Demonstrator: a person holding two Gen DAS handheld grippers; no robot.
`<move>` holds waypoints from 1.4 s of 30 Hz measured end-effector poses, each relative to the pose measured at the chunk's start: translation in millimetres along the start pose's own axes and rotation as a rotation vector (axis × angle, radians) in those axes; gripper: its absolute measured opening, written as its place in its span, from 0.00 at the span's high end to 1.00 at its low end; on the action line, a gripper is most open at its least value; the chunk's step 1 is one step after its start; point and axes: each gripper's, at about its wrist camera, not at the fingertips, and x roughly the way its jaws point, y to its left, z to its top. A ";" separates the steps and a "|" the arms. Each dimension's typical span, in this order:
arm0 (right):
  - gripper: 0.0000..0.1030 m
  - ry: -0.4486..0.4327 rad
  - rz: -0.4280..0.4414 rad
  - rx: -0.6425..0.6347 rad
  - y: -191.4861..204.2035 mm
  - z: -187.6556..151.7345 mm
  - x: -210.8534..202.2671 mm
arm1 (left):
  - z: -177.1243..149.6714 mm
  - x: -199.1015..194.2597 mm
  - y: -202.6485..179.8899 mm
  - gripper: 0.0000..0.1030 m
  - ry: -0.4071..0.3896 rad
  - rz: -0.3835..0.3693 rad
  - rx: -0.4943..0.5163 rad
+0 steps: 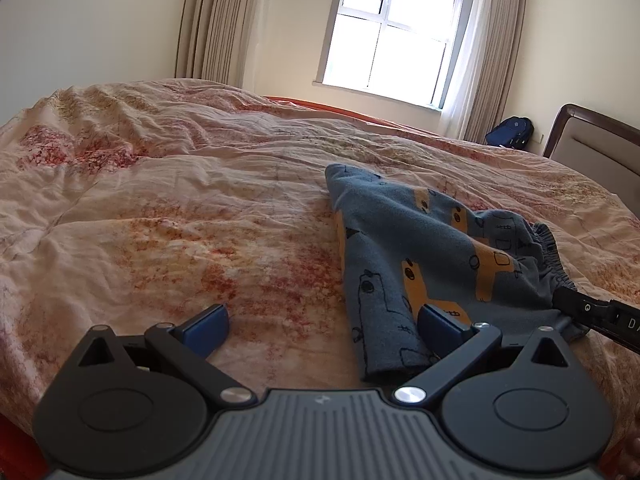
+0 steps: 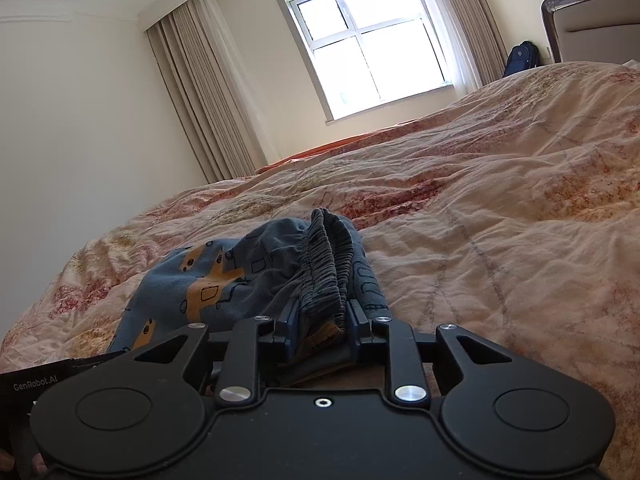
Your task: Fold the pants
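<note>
Bed (image 1: 200, 208): pants (image 1: 404, 248) lengthwise, waistband nearside.

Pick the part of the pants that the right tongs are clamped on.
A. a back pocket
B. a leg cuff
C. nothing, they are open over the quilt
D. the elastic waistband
D: in the right wrist view the right tongs pinch the gathered elastic waistband of the blue pants.

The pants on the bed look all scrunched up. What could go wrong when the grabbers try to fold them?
The right gripper pinches only the bunched waistband, so the pants might slip out if it lifts. The left gripper is open and holds nothing, with one finger already on the cloth, so closing there may catch a random wrinkle instead of an edge. The legs lie crumpled, and the bumpy quilt could make the fold crooked.
</note>
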 end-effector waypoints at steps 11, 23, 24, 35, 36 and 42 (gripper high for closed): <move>0.01 -0.141 0.012 -0.358 29.6 49.5 44.3 | 4.0 -6.9 -2.7 0.01 0.021 0.025 0.016; 0.01 -0.065 -0.157 -0.468 3.9 64.3 87.4 | 24.2 -14.4 17.1 0.00 -0.046 0.018 -0.005; 0.01 -0.076 -0.161 -0.458 0.6 63.4 83.6 | 27.5 -13.5 20.1 0.00 -0.048 0.020 -0.010; 0.01 -0.066 0.015 -0.478 19.2 56.6 67.5 | 75.4 38.5 -14.9 0.00 -0.088 -0.047 0.165; 0.01 -0.058 -0.002 -0.480 17.2 56.2 70.8 | 75.6 49.7 -21.5 0.00 -0.074 -0.046 0.182; 0.01 -0.029 -0.108 -0.399 -20.2 61.8 76.6 | 69.0 93.1 -27.1 0.00 0.006 0.017 0.212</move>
